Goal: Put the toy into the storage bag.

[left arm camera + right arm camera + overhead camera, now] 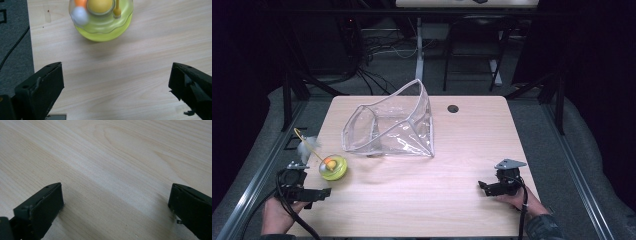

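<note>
Yellow-green plastic marks the thing nearest the work: a small round toy (333,167) with a clear dome, standing upright near the left edge of the bench (422,200). Inside the dome, the left gripper view shows a yellow ball (100,5), an orange ball (80,2) and a white ball (79,15). From the top of the toy a thin yellow stick (307,144) leans up and to the left, with a tuft of white feather (306,146) on it.

Just in front of the toy, at the bench's left front corner, the left hand-held gripper (323,192) is held low by a hand; its jaws stand wide apart with bare wood between them, and the toy lies ahead of them, untouched. Near the right front edge, the right hand-held gripper (482,186) is held by the other hand, a grey three-cornered plate on top; its jaws are likewise spread wide over bare wood, holding nothing.

A clear plastic bag (392,125) with its mouth gaping to the left sits toward the back middle of the bench, well apart from both hand-held grippers and near the toy. A dark round hole (453,108) lies in the bench just right of the bag.
</note>
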Demonstrator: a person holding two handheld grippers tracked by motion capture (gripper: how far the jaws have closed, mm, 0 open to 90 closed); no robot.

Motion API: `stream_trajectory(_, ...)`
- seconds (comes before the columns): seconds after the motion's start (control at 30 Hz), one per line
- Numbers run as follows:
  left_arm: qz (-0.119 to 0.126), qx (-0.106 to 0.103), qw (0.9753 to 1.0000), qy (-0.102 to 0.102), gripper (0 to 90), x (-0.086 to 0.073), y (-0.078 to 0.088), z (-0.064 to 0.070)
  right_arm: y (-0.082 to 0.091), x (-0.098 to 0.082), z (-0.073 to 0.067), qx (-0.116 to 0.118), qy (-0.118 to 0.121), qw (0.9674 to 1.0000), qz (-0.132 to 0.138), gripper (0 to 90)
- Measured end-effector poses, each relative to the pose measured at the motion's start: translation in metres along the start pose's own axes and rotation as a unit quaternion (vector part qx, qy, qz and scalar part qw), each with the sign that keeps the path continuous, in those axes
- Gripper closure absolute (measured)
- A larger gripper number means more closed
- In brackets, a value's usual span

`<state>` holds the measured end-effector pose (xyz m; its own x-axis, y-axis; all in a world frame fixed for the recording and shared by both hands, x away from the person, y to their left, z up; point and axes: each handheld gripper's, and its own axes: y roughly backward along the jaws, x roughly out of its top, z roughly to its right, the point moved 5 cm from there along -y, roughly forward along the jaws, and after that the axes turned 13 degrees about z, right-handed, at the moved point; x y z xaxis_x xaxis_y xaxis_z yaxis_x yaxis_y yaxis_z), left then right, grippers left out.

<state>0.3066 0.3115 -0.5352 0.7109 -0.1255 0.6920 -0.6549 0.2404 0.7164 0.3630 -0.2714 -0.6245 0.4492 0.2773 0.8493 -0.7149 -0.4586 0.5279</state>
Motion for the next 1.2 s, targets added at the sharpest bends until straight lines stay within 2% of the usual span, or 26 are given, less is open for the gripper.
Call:
stream_trajectory(0.1, 0.003, -0.008, 1.0000, 0.001, 0.1, 0.004, 0.003, 0.001, 0.000, 0.000, 0.000, 0.000, 0.000, 1.0000, 0.000, 0.0)
stream_trajectory(0.27, 0.003, -0.009, 0.9999, -0.003, 0.0, 0.008, 0.005, 0.001, 0.000, 0.000, 0.000, -0.001, 0.000, 1.0000, 0.000, 0.0)
stream_trajectory(0.47, 0.016, -0.012, 0.9997, -0.012, 0.1, 0.026, 0.013, 0.000, 0.000, 0.000, 0.000, 0.000, 0.001, 1.0000, 0.000, 0.0)
stream_trajectory(0.67, 0.020, -0.020, 0.9994, -0.022, 0.3, 0.044, 0.019, -0.002, 0.000, 0.000, 0.000, 0.000, 0.002, 1.0000, -0.003, 0.0)
stream_trajectory(0.87, 0.015, -0.023, 0.9992, -0.028, 0.3, 0.053, 0.018, -0.003, 0.000, 0.000, 0.000, 0.000, 0.002, 1.0000, -0.002, 0.0)
stream_trajectory(1.1, 0.021, -0.031, 0.9991, -0.019, 0.3, 0.065, 0.021, -0.007, 0.000, 0.000, 0.000, 0.000, 0.003, 1.0000, -0.001, 0.0)
stream_trajectory(1.2, 0.016, -0.033, 0.9991, -0.024, 0.2, 0.069, 0.022, -0.008, 0.001, 0.000, 0.000, 0.000, 0.002, 1.0000, -0.003, 0.0)
